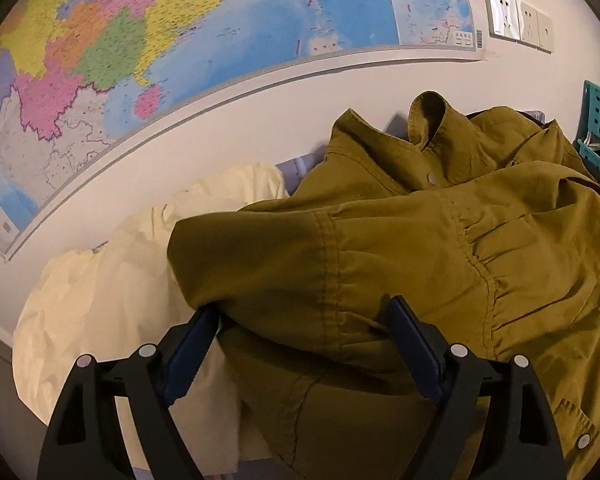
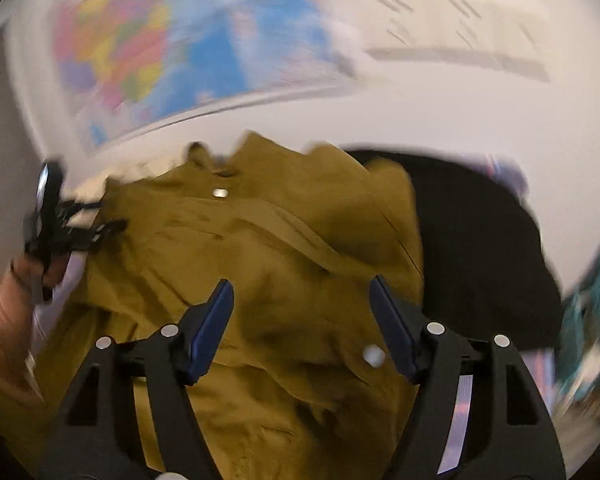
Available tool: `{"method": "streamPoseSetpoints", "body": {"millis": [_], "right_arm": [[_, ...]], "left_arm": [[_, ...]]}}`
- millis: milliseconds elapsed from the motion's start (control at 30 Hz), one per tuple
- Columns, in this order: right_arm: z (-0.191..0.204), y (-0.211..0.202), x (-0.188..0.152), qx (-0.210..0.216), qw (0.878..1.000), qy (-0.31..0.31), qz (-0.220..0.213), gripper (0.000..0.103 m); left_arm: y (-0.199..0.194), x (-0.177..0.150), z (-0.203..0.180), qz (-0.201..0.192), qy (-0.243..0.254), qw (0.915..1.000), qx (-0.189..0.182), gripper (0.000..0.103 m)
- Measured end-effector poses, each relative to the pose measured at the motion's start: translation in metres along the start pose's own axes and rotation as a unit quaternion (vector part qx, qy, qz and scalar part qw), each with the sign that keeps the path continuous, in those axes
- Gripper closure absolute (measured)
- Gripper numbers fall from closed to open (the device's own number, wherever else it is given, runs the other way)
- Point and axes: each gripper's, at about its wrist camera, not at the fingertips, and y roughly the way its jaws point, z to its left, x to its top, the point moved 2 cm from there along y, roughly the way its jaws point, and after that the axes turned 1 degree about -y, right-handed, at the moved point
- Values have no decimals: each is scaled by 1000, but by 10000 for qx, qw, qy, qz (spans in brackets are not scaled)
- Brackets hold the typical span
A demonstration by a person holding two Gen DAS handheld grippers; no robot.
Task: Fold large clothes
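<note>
Olive jacket (image 1: 440, 240), one, lies under two spread grippers, left (image 1: 304, 312) and right (image 2: 302, 296), neither pinching.

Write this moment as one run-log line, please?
stage: folding underway | olive jacket: bunched | left gripper: open, sleeve fold between fingers | right gripper: open over jacket | cream cloth: beside jacket

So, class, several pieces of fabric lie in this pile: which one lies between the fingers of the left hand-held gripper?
The olive-brown jacket, the one with snap buttons and a collar. The cream cloth lies to its left, outside the open fingers.
</note>
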Motion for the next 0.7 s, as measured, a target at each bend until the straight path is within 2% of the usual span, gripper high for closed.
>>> {"method": "streamPoseSetpoints", "body": {"millis": [100, 133, 200, 267, 300, 367, 433, 500, 533, 567, 633, 667, 700], "right_arm": [[-24, 19, -7, -219, 9985, 482, 147, 25], [-29, 27, -9, -139, 9977, 634, 212, 25], [-32, 40, -10, -17, 9964, 799, 273, 47], [-26, 43, -5, -104, 9975, 644, 265, 85], [-18, 36, 1, -157, 9988, 445, 138, 89], [1, 14, 16, -234, 9988, 4, -434, 90], [6, 4, 26, -301, 9959, -237, -822, 92], [-4, 23, 28, -297, 9988, -105, -376, 85], [-13, 41, 23, -524, 9986, 20, 41, 75], [-18, 52, 18, -723, 9970, 41, 286, 72], [-27, 56, 10, -700, 9968, 190, 326, 67], [-30, 51, 9, -657, 9970, 335, 246, 62], [-32, 42, 9, -643, 9968, 468, 68, 61]], "left_arm": [[3, -1, 2, 38, -45, 10000, 39, 19], [4, -1, 2, 51, -42, 10000, 68, 19], [6, -2, 2, 82, -35, 9999, 124, 19], [8, -3, 4, 109, 28, 9995, 285, 19], [9, -4, 6, 124, 19, 9991, 394, 18], [10, -6, 15, 166, -60, 9993, 342, 18], [9, -9, 21, 172, -112, 9988, 435, 16], [10, -11, 24, 172, -150, 9986, 480, 15], [10, -12, 25, 195, -204, 9984, 493, 14], [10, -12, 24, 210, -225, 9982, 523, 14], [3, -10, 21, 142, -228, 9977, 617, 14], [-5, -10, 19, 26, -216, 9975, 669, 14], [-13, -10, 16, -81, -199, 9976, 661, 14]]}}
